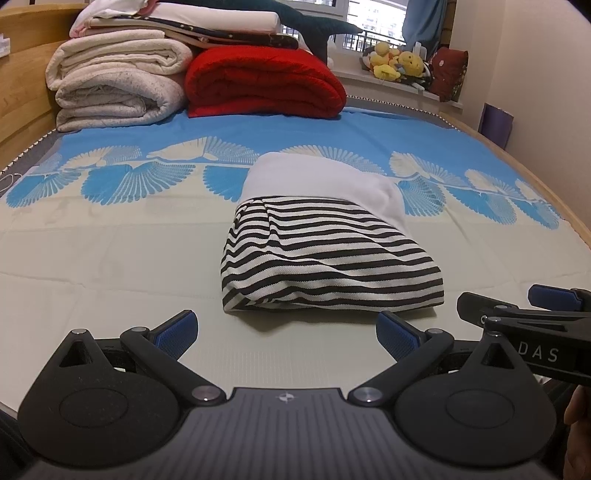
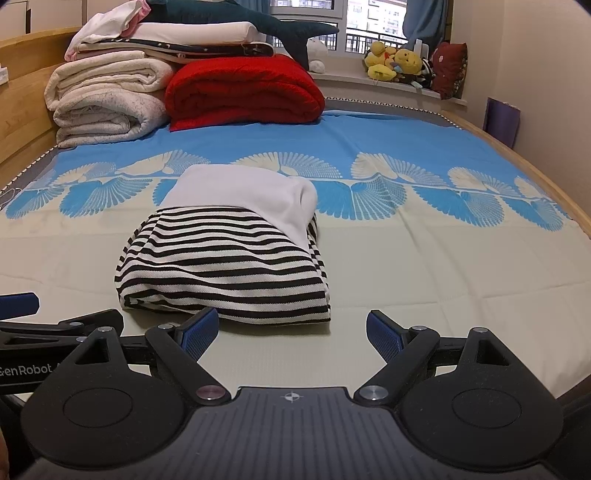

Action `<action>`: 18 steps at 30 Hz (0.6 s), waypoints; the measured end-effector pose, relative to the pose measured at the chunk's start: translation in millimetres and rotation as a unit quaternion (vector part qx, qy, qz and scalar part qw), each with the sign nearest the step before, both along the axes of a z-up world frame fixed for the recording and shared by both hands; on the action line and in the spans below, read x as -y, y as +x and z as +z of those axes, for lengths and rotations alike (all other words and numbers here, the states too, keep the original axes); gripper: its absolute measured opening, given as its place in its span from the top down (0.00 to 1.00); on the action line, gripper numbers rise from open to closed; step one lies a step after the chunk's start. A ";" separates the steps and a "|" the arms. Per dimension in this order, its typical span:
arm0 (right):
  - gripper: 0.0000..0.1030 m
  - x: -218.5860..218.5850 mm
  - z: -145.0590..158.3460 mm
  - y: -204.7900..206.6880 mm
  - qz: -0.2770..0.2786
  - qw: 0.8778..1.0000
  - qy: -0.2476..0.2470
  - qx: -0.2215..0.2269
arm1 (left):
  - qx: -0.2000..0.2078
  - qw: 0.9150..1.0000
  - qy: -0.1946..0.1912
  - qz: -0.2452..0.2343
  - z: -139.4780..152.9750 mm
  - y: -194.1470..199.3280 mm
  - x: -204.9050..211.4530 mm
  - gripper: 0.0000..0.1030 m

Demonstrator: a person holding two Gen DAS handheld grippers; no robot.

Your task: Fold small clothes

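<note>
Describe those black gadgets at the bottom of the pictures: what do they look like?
Both are alike: the left gripper and the right gripper each have matte black linkage arms with silver pivot pins, round black hubs, a ribbed grey body bearing a small crosshair mark, and textured blue pads lining the jaws. White lettering on their sides reads "GenRobot" and "DAS".

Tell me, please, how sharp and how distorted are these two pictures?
Left wrist view: striped garment sharp, bed edge bowed by the fisheye, corners dark. Right wrist view: same bowing, window bright and washed out, right tool sharp.
</note>
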State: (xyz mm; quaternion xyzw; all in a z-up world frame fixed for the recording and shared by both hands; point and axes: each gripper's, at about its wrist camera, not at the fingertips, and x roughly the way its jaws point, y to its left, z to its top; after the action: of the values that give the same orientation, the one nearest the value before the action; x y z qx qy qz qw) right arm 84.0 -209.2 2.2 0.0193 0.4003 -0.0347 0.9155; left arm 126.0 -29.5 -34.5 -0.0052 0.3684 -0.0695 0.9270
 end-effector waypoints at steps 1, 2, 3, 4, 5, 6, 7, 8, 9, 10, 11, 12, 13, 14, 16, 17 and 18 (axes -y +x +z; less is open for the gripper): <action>0.15 0.4 -0.2 -0.1 0.000 1.000 0.000 0.000 | 0.000 1.000 0.000 0.000 -0.5 -0.3 0.1 0.00; 0.15 0.6 -0.3 -0.3 0.000 1.000 0.000 0.000 | 0.000 1.000 0.000 0.000 -0.4 -0.3 0.2 0.00; 0.15 0.3 -0.7 -0.2 0.000 1.000 0.000 0.000 | 0.000 1.000 0.000 0.000 -0.2 -0.3 0.3 0.00; 0.15 0.6 -0.8 -0.3 0.000 1.000 0.000 0.000 | 0.000 1.000 0.000 0.000 0.2 -0.1 0.5 0.00; 0.15 0.8 -1.0 -0.5 0.000 1.000 0.000 -0.001 | 0.000 1.000 0.000 0.000 -0.4 -0.4 0.5 0.00; 0.15 0.2 -0.6 -0.1 0.000 1.000 0.000 -0.001 | -0.001 1.000 0.000 0.000 -0.1 0.3 -0.2 0.00; 0.15 0.2 -1.3 -0.2 0.001 1.000 -0.001 -0.001 | -0.001 1.000 0.000 -0.001 -0.6 0.5 -0.7 0.00; 0.15 0.1 -2.0 -0.2 0.001 1.000 -0.001 -0.002 | -0.001 1.000 0.000 -0.001 -0.7 0.4 -0.6 0.00; 0.15 0.1 -2.7 -0.3 0.001 1.000 -0.001 -0.002 | -0.001 1.000 0.000 -0.001 -1.1 0.1 -0.8 0.00; 0.15 0.4 -3.0 -0.6 0.001 1.000 -0.002 -0.002 | -0.001 1.000 0.000 0.000 -0.5 0.4 -0.5 0.00; 0.15 0.1 -2.7 -0.2 0.001 1.000 -0.001 -0.002 | -0.002 1.000 -0.001 -0.001 -1.2 0.3 -0.9 0.00; 0.15 0.2 -2.7 -0.4 0.001 1.000 -0.001 -0.002 | -0.002 1.000 -0.001 -0.001 -1.4 1.1 -1.3 0.00; 0.15 0.3 -2.8 -0.6 0.001 1.000 -0.002 -0.002 | -0.003 1.000 -0.001 -0.001 -2.0 0.7 -1.3 0.00; 0.15 0.0 -2.5 -0.2 0.001 1.000 -0.002 -0.002 | -0.003 1.000 -0.001 -0.002 -2.1 0.9 -1.6 0.00; 0.15 0.1 -2.4 -0.1 0.001 1.000 -0.001 -0.002 | -0.003 1.000 -0.001 -0.002 -1.8 1.1 -1.5 0.00; 0.15 -0.1 -2.8 0.0 0.001 1.000 -0.001 -0.003 | -0.003 1.000 -0.001 -0.001 -2.1 1.0 -1.5 0.00; 0.15 0.1 -3.3 0.0 0.002 1.000 -0.001 -0.003 | -0.003 1.000 -0.001 -0.002 -1.8 1.1 -1.5 0.00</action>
State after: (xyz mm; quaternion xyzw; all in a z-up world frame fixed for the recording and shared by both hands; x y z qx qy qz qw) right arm 84.0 -209.3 -1.0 0.0172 0.4033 -0.0338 0.9143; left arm 127.1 -28.1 -36.3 -0.0060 0.3711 -0.0715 0.9258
